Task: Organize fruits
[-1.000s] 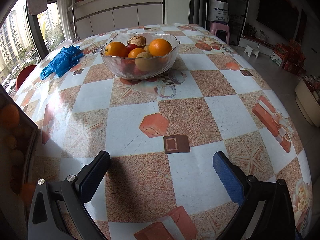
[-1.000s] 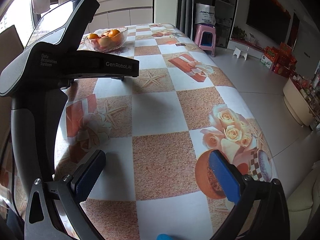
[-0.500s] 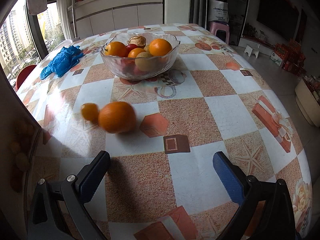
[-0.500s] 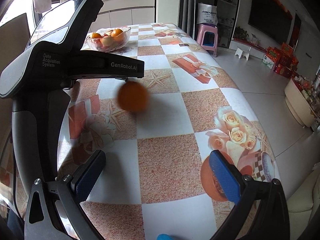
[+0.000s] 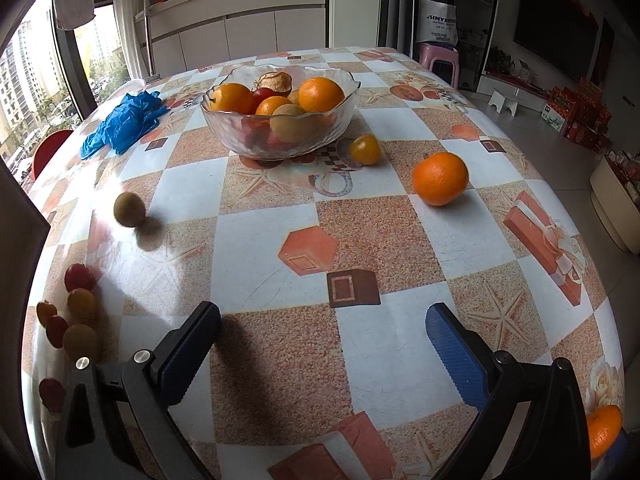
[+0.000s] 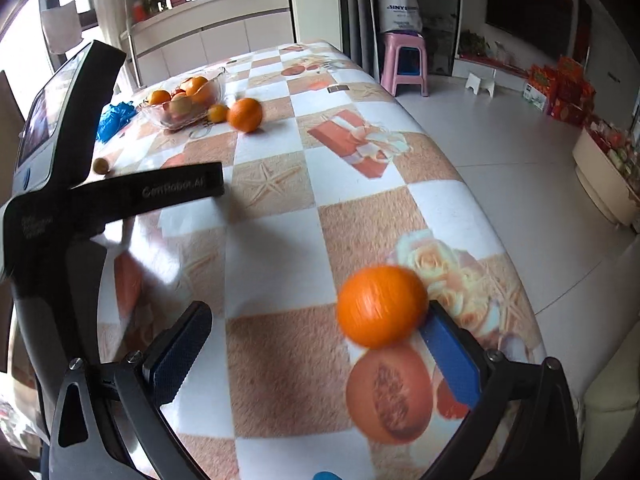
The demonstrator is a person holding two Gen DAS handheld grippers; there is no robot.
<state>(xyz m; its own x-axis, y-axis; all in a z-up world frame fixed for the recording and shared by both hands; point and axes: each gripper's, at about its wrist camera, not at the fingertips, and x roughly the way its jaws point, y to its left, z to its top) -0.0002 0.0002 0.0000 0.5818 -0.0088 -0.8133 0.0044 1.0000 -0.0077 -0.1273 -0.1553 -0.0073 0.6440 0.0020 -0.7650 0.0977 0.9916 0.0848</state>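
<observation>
Our left gripper (image 5: 322,344) hangs low over the near edge of the table (image 5: 460,236) with its jaws spread wide and nothing between them. Our right gripper (image 6: 316,344) is just as wide open over the near right corner; a blurred orange (image 6: 380,306) sits against the tip of its right finger, but the jaws do not clamp it, and we cannot tell whether it rests on the cloth.

Outward from the left gripper, a cluster of small red and yellow fruits (image 5: 68,320) lies along the table's left edge, and a greenish-brown fruit (image 5: 129,209) lies farther in. Toward the middle of the table a large orange (image 5: 440,178) lies alone, with a small yellow-orange fruit (image 5: 365,149) just beside the glass bowl (image 5: 340,120). The bowl stands toward the far edge, filled with oranges and other fruit. A crumpled blue glove (image 5: 120,124) lies near the far left corner.
</observation>
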